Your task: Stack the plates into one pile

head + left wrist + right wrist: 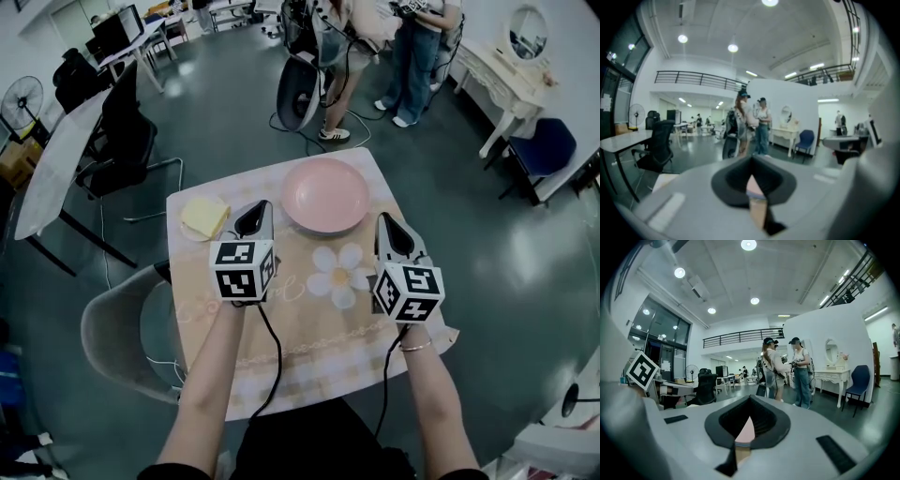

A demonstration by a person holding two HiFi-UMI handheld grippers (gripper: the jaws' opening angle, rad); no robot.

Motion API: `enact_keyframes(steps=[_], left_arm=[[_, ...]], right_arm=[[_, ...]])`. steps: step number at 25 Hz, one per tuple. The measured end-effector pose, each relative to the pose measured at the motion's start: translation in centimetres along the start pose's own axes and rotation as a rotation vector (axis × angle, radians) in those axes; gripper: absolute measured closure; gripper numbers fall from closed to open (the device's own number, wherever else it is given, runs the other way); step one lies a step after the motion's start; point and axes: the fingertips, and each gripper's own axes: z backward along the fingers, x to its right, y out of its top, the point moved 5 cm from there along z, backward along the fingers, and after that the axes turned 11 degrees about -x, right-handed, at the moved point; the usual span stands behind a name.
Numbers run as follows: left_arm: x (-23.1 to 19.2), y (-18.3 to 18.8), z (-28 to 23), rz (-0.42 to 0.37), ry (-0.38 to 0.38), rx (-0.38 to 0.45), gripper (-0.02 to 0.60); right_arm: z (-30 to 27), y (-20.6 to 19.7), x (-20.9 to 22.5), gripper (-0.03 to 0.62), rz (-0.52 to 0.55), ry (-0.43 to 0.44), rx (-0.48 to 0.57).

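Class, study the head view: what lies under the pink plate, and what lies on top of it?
The pink plate sits on a patterned tablecloth; nothing lies on top of it. The cloth directly beneath it is covered, so anything there cannot be seen.

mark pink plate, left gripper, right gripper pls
pink plate (324, 194), head view, centre of its well
left gripper (265, 205), head view, shut jaw tips
right gripper (382, 218), head view, shut jaw tips

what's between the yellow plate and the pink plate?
Head view: the tip of the shut left gripper, over bare tablecloth; nothing else lies between the yellow plate and the pink plate.
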Motion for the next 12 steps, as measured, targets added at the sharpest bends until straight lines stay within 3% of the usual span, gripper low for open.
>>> enact_keyframes(steps=[12], left_arm=[[-0.22,-0.54,-0.41,-0.009,-0.021,-0.002,0.572]], right_arm=[[0.04,-0.1,-0.12,0.591,-0.018,0.008,0.022]])
